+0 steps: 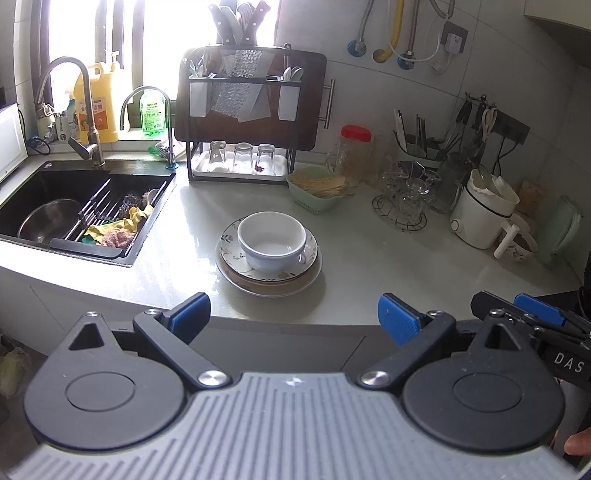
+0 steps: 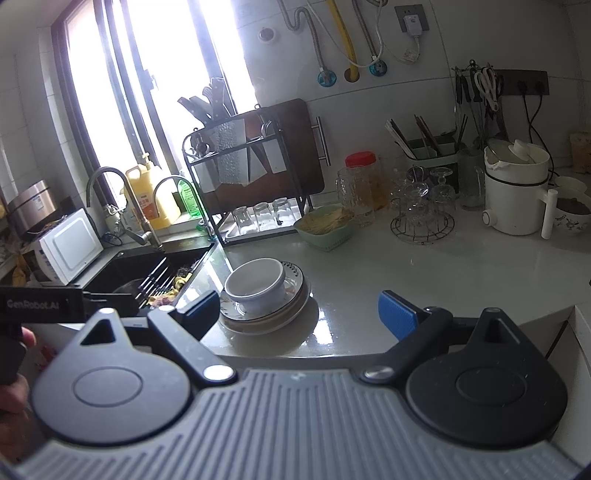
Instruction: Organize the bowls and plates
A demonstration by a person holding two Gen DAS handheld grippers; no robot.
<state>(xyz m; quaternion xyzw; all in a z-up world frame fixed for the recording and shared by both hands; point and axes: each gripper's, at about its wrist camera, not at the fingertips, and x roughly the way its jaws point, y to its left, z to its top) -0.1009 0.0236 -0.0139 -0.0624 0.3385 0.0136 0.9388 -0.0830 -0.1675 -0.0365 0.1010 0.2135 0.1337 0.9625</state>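
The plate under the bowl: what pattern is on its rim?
Dark leaf sprigs on white plate, clearest in the left wrist view.

I was working in a home kitchen. A black sink (image 1: pixel 48 192) with a faucet (image 1: pixel 79 110) sat under the window, a dish rack (image 1: pixel 240 147) held upturned glasses, and knives (image 1: pixel 236 22), a utensil holder (image 2: pixel 432 147) and a white electric pot (image 2: pixel 517 192) stood on the pale countertop (image 1: pixel 369 258).
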